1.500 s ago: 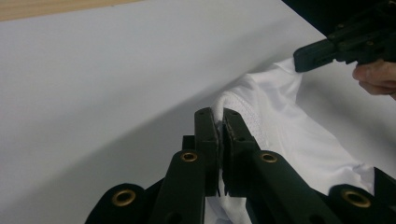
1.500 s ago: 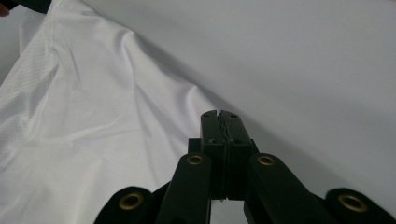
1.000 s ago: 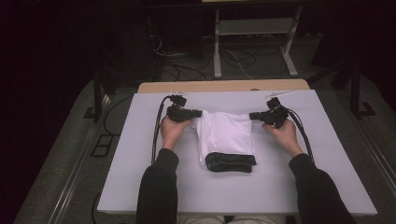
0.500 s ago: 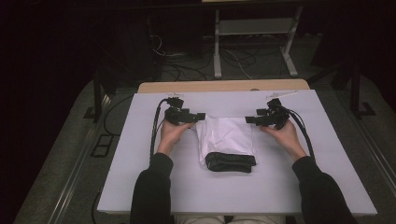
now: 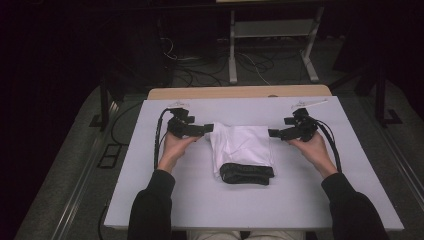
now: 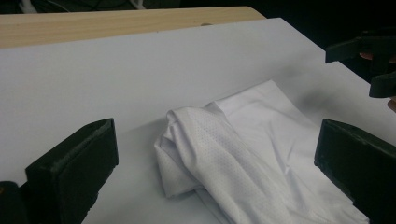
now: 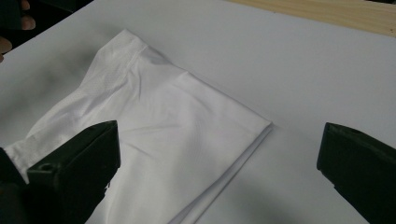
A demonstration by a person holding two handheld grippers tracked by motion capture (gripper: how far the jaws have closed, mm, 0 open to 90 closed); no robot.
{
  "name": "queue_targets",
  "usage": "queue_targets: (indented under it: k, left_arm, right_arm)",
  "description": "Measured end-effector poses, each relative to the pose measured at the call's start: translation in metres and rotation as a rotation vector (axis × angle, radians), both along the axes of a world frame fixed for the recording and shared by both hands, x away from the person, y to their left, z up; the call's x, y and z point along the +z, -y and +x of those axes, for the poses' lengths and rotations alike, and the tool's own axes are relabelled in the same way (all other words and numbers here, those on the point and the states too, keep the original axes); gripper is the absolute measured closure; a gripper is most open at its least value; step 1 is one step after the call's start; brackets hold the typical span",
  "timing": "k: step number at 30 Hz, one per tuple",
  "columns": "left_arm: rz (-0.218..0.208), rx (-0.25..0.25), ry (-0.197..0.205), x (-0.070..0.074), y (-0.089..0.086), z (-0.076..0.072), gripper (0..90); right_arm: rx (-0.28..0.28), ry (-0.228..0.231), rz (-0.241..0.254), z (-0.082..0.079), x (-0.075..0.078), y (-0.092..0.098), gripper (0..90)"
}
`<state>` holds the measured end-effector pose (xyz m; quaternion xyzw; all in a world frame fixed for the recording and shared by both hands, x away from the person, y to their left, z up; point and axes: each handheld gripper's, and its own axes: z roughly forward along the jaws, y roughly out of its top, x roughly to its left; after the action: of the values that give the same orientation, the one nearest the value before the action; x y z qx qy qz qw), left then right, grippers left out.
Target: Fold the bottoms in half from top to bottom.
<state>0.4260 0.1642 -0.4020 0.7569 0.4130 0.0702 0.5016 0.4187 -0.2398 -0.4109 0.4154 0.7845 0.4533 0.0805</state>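
1. The folded white cloth [image 5: 242,147] lies mid-table on the white sheet [image 5: 300,200], a black band [image 5: 247,174] at its near end.
2. The left gripper [image 5: 207,129] is just beside the cloth's far-left corner, jaws wide, holding nothing.
3. The right gripper [image 5: 274,133] is just beside its far-right corner; its jaws have just opened wide, with nothing between them.

This looks like a lab or recording room, not a home. A table [image 5: 310,200] with a plain white cover stands on a grey floor [image 5: 75,190], many loose cables [image 5: 200,70] lie behind it, and a metal frame stand [image 5: 272,35] is in the dark background.
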Motion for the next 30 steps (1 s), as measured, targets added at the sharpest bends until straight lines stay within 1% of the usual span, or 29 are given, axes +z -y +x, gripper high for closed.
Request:
queue_targets:
  k: [5,7,9,14,17,20,25,30]
  left_arm:
    - [-0.002,-0.004,0.017,0.001,-0.006,-0.01,0.0]
    - [0.002,-0.005,0.024,0.003,-0.007,-0.014,0.0]
    - [-0.004,-0.002,0.031,0.004,-0.009,-0.017,0.0]
    - [-0.003,0.0,0.048,0.007,-0.015,-0.025,0.0]
    - [0.005,-0.003,0.047,0.008,-0.017,-0.027,0.0]
    - [-0.002,0.0,0.055,0.008,-0.018,-0.03,0.0]
    - [0.0,-0.006,0.065,0.008,-0.021,-0.036,0.0]
    - [0.008,0.0,0.062,0.007,-0.027,-0.042,0.0]
  right_arm:
    - [0.0,0.01,0.008,-0.012,0.003,0.004,0.0]
    - [0.0,0.013,0.002,-0.016,0.004,0.005,0.0]
    - [-0.003,0.021,-0.009,-0.02,0.006,0.007,0.0]
    - [-0.008,0.023,-0.015,-0.029,0.008,0.013,0.0]
    - [-0.005,0.022,-0.016,-0.032,0.009,0.016,0.0]
    - [-0.008,0.028,-0.009,-0.036,0.009,0.02,0.0]
    - [-0.013,0.031,-0.007,-0.04,0.009,0.025,0.0]
    - [-0.017,0.031,-0.003,-0.046,0.009,0.031,0.0]
